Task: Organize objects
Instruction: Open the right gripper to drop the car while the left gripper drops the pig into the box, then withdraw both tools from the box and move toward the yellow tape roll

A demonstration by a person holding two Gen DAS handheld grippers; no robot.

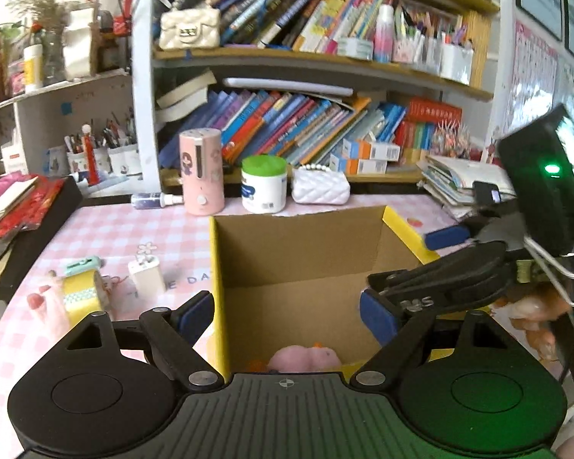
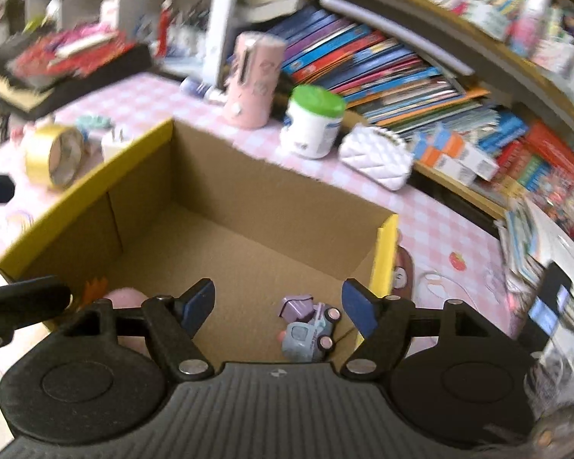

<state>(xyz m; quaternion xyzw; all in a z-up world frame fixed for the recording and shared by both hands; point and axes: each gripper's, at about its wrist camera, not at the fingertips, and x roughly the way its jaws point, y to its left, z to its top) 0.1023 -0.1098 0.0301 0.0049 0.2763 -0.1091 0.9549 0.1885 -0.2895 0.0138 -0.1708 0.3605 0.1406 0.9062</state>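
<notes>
Above the cardboard box (image 2: 256, 206), both tools, left (image 1: 287, 315) and right (image 2: 277, 304), hung open and empty; next, approach the tape roll (image 1: 82, 292) squarely.

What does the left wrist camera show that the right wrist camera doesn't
Only the left wrist view shows the cream handbag on the upper shelf. Only the right wrist view shows the toy car inside the box. Both show the cardboard box, the pink plush in it, the yellow tape roll, the white charger and the green-lidded jar.
</notes>
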